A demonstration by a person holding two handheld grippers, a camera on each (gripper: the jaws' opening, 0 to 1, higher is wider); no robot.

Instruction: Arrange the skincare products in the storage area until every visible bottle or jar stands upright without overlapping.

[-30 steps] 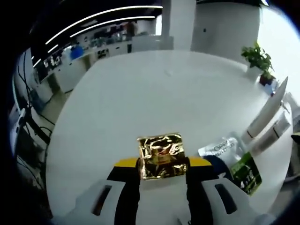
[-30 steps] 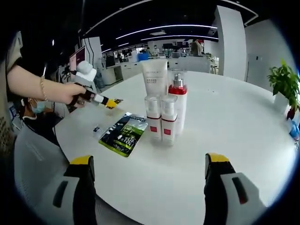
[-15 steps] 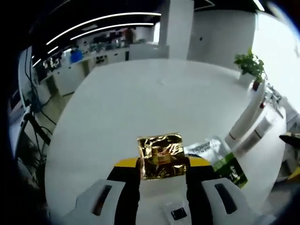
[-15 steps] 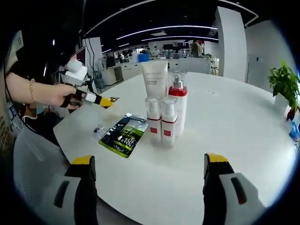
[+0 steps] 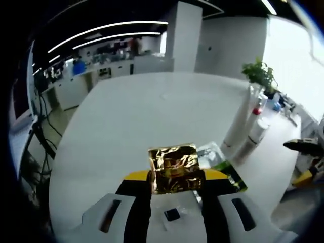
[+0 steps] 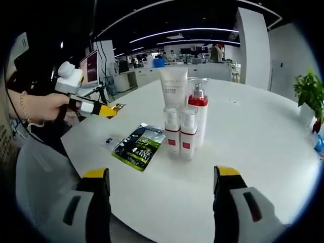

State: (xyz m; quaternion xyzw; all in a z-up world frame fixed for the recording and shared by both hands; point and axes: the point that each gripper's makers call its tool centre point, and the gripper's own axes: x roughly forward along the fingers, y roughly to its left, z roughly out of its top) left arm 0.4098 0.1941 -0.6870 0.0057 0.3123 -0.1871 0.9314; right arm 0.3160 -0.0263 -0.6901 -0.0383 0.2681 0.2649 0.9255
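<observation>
1. Clamped between the left gripper's [image 5: 174, 177] jaws, one gold foil sachet [image 5: 174, 168] hangs above the white table [image 5: 131, 116], apparently carried toward the other products for placing.
2. Released and spread wide, the right gripper's [image 6: 159, 174] jaws hold nothing and hover over the near table edge, seemingly ready to steady or shift an item.
3. Just beyond them, one green-and-black packet [image 6: 137, 146] lies flat, with one small dark object [image 6: 108, 140] beside it.
4. Grouped upright at the table's middle, touching or nearly so: one white tube [image 6: 173, 88], one red-capped pump bottle [image 6: 198, 119] and two small red-labelled bottles [image 6: 181, 132].
5. Farther off, one potted plant [image 6: 310, 93] stands at the table's edge.
</observation>
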